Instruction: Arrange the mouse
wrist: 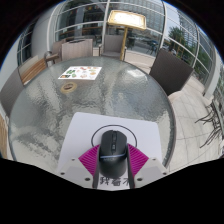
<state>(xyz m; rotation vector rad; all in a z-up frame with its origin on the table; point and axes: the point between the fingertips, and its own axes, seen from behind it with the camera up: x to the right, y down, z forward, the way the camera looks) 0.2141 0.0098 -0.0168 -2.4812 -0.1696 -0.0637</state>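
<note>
A black mouse [112, 148] lay on a white mat [88, 135] that rested on a round glass table [60, 105]. The mouse sat between the two fingers of the gripper [112, 160], its rear end down between the magenta pads [90, 160] and its nose pointing away across the table. The pads stood close at either side of it — whether they pressed on its flanks or left a slight gap, I could not tell. Printed characters ran along the mat's near edge, partly hidden. Farther off on the glass lay a sheet of printed paper [79, 72], well apart from the mat. Beyond the table stood dark chairs [171, 68] — one to the right, others behind.
</note>
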